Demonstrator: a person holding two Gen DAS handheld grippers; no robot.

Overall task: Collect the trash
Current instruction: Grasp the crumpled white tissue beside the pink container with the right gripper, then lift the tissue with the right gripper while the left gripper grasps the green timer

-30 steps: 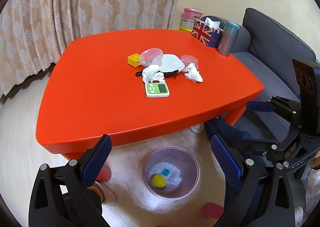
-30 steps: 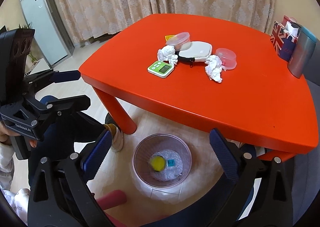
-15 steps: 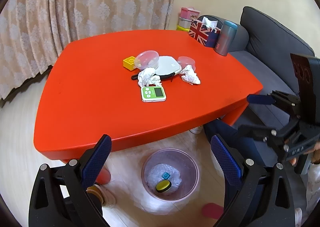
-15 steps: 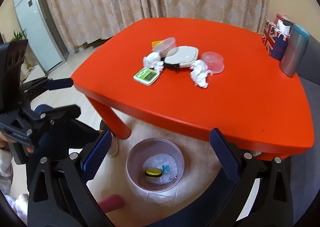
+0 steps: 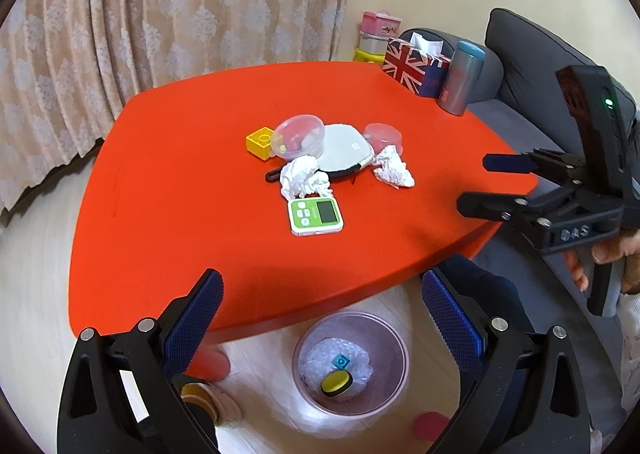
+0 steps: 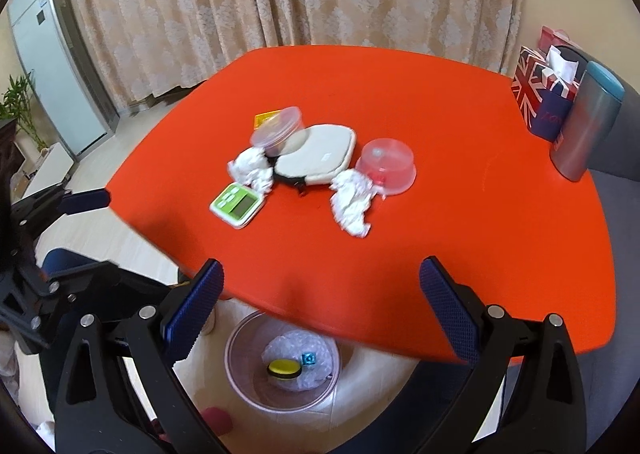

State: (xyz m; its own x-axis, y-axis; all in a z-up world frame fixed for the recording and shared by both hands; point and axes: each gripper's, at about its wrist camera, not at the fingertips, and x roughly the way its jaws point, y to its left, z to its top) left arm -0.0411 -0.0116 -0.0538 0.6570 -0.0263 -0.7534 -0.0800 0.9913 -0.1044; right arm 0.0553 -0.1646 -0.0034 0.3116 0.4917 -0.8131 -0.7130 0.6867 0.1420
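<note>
Two crumpled white tissues lie on the red table: one by the green timer, one to its right. They also show in the right wrist view, left tissue and right tissue. A pink bin stands on the floor under the table's near edge, holding a yellow-black disc and a small blue cube. It also shows in the right wrist view. My left gripper is open and empty above the bin. My right gripper is open and empty, also seen at the right in the left wrist view.
On the table: green timer, white pouch, clear bowl, pink bowl, yellow block, Union Jack tissue box, grey tumbler. A grey sofa is at the right, curtains behind.
Both grippers have risen and moved forward over the table's near edge; the table items look closer. The disc in the bin has settled flat. Both grippers stay open.
</note>
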